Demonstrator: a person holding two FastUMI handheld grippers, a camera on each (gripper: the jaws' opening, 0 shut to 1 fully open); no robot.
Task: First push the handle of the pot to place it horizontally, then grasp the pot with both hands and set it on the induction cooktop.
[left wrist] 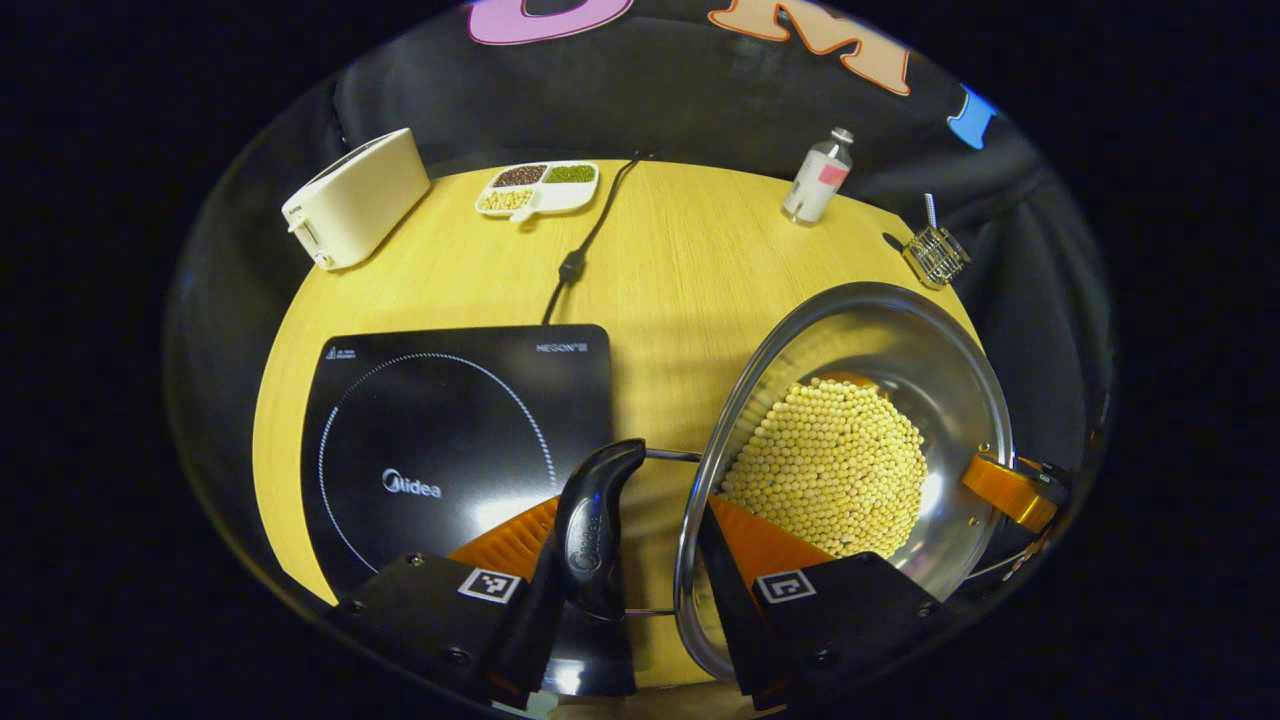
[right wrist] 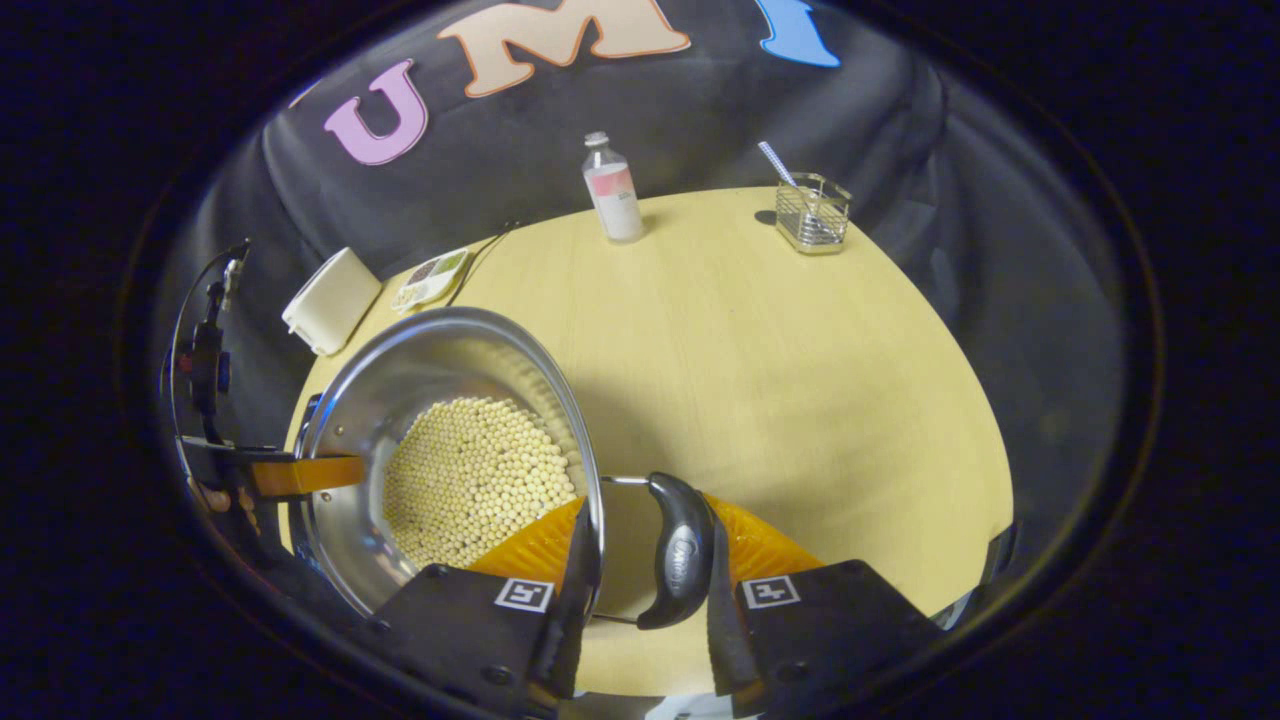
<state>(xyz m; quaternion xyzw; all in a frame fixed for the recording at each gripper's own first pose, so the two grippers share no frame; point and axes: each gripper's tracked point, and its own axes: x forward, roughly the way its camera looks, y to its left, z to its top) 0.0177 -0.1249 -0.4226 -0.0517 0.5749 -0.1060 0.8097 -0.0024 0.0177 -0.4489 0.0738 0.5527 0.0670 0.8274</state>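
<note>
A steel pot (left wrist: 900,330) full of pale beans (left wrist: 825,465) is just right of the black induction cooktop (left wrist: 440,430) on a round wooden table (left wrist: 690,260). My left gripper (left wrist: 633,500) is shut on the pot: one finger presses its black left handle (left wrist: 595,520), the other sits inside the wall. My right gripper (right wrist: 646,500) holds the opposite side the same way, one finger outside the right handle (right wrist: 680,550) and one inside the pot (right wrist: 440,350). Each gripper also shows across the rim, the right gripper (left wrist: 1010,490) and the left gripper (right wrist: 300,473). Whether the pot is off the table I cannot tell.
At the table's back stand a cream toaster (left wrist: 355,200), a divided dish of beans (left wrist: 538,187), a small bottle (left wrist: 820,175) and a wire basket (left wrist: 935,255). The cooktop's cord (left wrist: 590,240) runs back over the edge. Bare wood (right wrist: 780,380) lies right of the pot.
</note>
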